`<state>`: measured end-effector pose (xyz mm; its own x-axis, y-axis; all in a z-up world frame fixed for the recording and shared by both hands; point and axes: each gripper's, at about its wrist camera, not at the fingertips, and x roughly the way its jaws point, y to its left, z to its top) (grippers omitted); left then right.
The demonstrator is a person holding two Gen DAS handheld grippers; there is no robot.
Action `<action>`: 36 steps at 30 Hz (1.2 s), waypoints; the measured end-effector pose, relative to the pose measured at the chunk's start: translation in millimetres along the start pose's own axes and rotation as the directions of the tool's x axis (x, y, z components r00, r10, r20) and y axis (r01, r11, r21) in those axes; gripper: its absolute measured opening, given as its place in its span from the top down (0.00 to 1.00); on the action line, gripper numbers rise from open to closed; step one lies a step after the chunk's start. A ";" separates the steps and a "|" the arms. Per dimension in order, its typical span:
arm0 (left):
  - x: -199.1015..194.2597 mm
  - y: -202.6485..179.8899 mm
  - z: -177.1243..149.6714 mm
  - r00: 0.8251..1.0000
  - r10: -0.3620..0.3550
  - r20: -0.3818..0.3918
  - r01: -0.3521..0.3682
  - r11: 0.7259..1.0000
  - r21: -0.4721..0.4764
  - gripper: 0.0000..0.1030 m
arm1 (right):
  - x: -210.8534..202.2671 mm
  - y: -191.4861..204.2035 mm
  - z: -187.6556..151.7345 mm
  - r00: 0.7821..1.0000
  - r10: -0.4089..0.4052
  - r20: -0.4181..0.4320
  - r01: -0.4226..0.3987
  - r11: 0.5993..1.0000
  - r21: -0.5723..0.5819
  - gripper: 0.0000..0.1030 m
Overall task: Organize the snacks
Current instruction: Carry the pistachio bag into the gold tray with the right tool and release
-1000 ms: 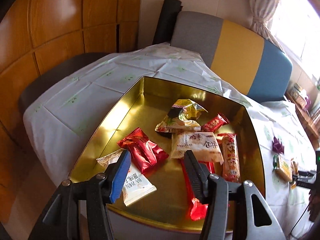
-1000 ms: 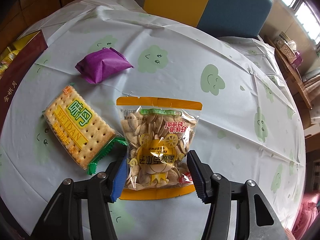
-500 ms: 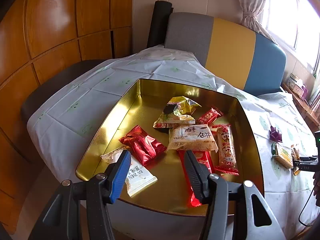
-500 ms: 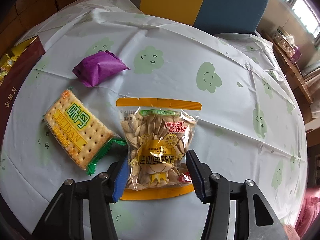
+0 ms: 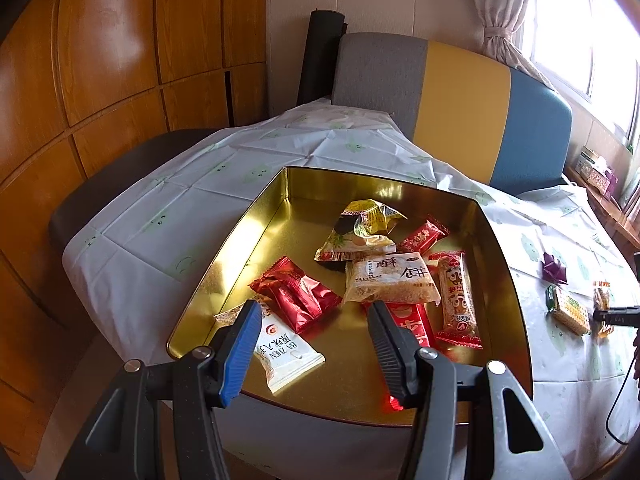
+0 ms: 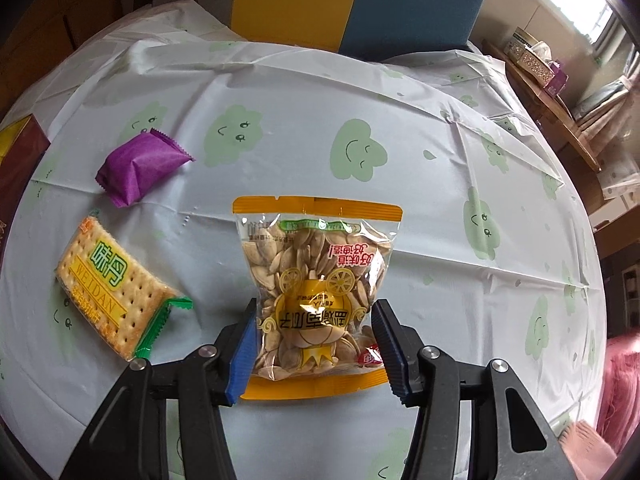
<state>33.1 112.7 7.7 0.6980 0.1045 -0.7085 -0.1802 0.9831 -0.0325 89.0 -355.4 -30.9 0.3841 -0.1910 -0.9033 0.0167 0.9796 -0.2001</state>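
Note:
A clear bag of pumpkin seeds (image 6: 316,272) with orange ends sits between the fingers of my right gripper (image 6: 315,308), whose pads press its lower sides just above the tablecloth. To its left lie a cracker pack (image 6: 108,288) and a purple packet (image 6: 138,170). My left gripper (image 5: 313,306) is open over the near side of a gold tin (image 5: 248,240), with nothing between its fingers. Inside the tin lie several snacks, among them a red packet (image 5: 298,294), a white packet (image 5: 284,350) and a beige cake pack (image 5: 390,280).
A white cloth (image 6: 420,208) with green smiling clouds covers the round table. The tin's maroon outer wall (image 6: 20,148) shows at the left edge of the right wrist view. A grey, yellow and blue sofa (image 5: 460,112) stands behind the table. Wooden panelling is at the left.
The seed bag has kept its place between the right fingers while the cracker pack and purple packet slid left in that view. The left gripper has barely shifted over the tin.

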 end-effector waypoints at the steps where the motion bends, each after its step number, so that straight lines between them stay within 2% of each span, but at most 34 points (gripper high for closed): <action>1: -0.2 0.7 -0.2 1.000 0.000 0.000 0.000 1.000 -0.002 0.46 | -1.4 -2.6 1.7 1.000 0.004 0.007 -0.004 1.000 0.017 0.47; 4: -0.6 2.4 -0.4 1.000 0.002 -0.003 -0.002 1.000 0.001 0.46 | 0.5 -10.6 5.4 0.999 0.034 0.010 -0.035 0.997 0.068 0.47; 7: -1.7 4.5 -1.3 1.000 0.010 0.002 -0.010 1.000 0.000 0.46 | 3.1 -12.9 9.0 0.999 0.044 0.013 -0.044 0.997 0.067 0.47; 10: -3.5 7.2 -0.4 1.000 0.011 0.005 -0.011 1.000 -0.006 0.46 | 2.6 -10.6 8.9 0.996 0.086 0.008 -0.086 0.994 0.069 0.47; 16: -5.5 13.5 1.0 1.000 0.013 0.015 -0.013 1.000 -0.017 0.46 | -11.0 10.3 9.5 0.989 0.147 0.001 -0.147 0.989 0.003 0.55; 19: -5.7 16.4 0.2 1.000 0.013 0.014 -0.012 0.999 -0.030 0.46 | -19.8 26.2 11.5 0.992 0.130 0.008 -0.129 0.990 -0.056 0.58; 23: -8.8 19.3 0.0 1.000 0.008 0.025 -0.007 0.999 -0.033 0.46 | -33.2 38.3 10.9 0.991 0.132 0.037 -0.129 0.989 -0.069 0.62; 26: -10.0 20.8 -0.3 1.000 0.006 0.030 -0.005 0.999 -0.037 0.46 | -42.4 45.1 7.0 0.990 0.131 0.058 -0.127 0.990 -0.065 0.65; 30: -9.8 22.3 -1.1 1.000 0.001 0.026 0.000 0.999 -0.043 0.46 | -27.4 43.9 0.3 0.992 0.125 0.014 -0.125 0.992 -0.029 0.72; 36: -9.7 21.6 -1.7 1.000 -0.003 0.030 0.005 0.999 -0.043 0.46 | -38.3 35.7 -5.6 0.978 0.199 0.069 -0.202 0.978 0.052 0.75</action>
<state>21.2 132.6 12.7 0.7192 0.1059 -0.6867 -0.2070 0.9761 -0.0663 69.7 -313.5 -5.5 0.4428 0.0120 -0.8965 -0.0130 0.9999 0.0069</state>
